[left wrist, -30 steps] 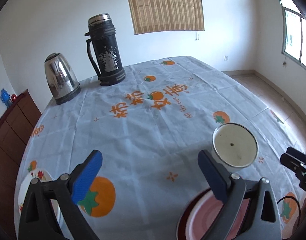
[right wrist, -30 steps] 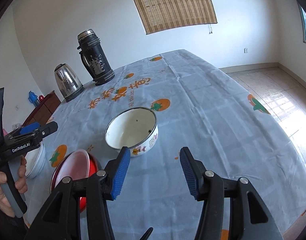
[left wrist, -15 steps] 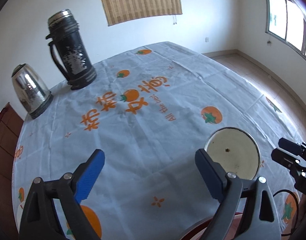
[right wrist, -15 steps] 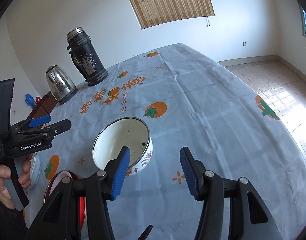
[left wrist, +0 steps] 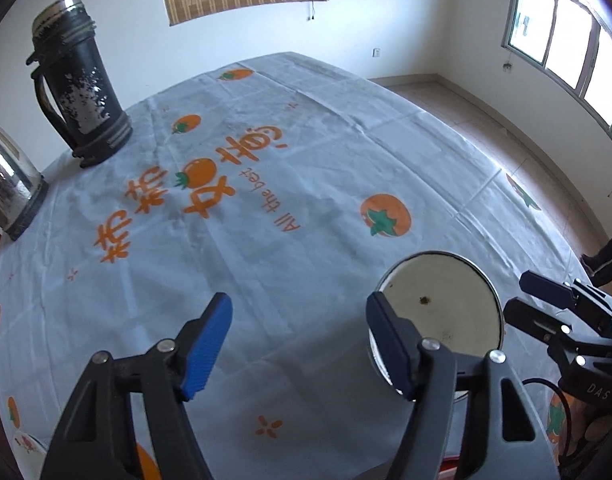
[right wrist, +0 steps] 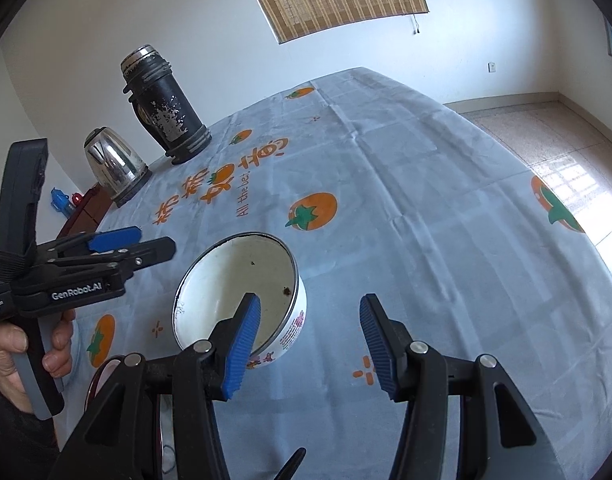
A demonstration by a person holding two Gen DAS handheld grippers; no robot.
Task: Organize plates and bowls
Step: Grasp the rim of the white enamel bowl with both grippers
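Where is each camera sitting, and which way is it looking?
Left wrist: on the left gripper, looking across the orange-print tablecloth; open blue pads show, right gripper at right.
Right wrist: on the right gripper, over the white enamel bowl; left gripper and hand show.
Both show the bowl, black thermos flask and steel kettle.

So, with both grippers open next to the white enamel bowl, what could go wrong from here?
1. The right gripper has one finger over the enamel bowl's rim; closing badly could tip or push it.
2. The left gripper is also near this bowl, so the two tools may collide.
3. The red plate lies close by, mostly hidden; a sliding bowl might knock it.
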